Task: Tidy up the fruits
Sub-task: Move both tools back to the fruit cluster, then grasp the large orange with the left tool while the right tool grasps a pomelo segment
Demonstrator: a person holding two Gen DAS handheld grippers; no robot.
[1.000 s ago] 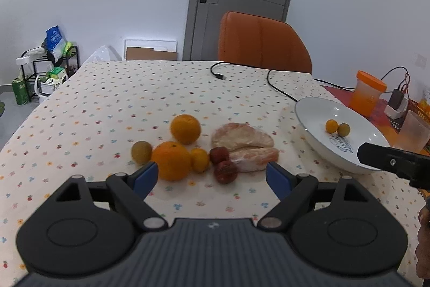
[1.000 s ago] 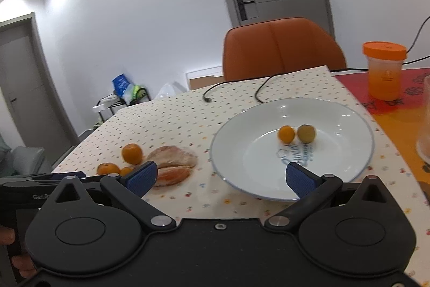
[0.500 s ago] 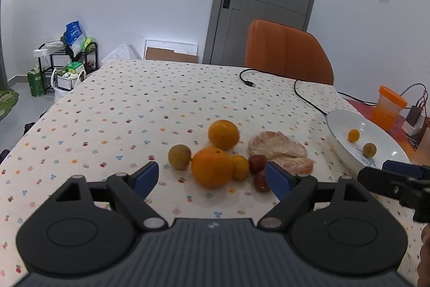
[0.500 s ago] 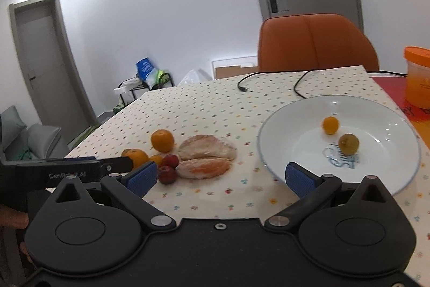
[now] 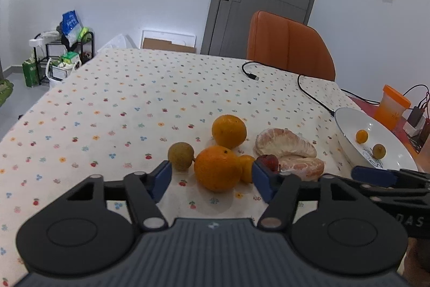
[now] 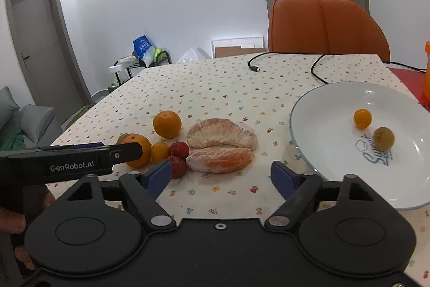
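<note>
In the left wrist view the blue pad [image 5: 262, 183] of the left tongs [image 5: 212, 180] covers part of the red fruit [image 5: 268, 161], and the near orange [image 5: 217, 168] hides most of the small orange fruit [image 5: 246, 167] behind it. The white plate [image 5: 346, 123] is cut by the right tongs [image 5: 387, 179] along its near rim, and the print on it is only partly legible.

In the right wrist view the left tongs' arm [image 6: 80, 159] crosses the near orange [image 6: 137, 152] and almost wholly hides the brownish fruit [image 6: 123, 137] behind it. The orange container [image 6: 426, 71] is cut off by the right edge. A hand [image 6: 16, 222] at the lower left is mostly out of frame.
</note>
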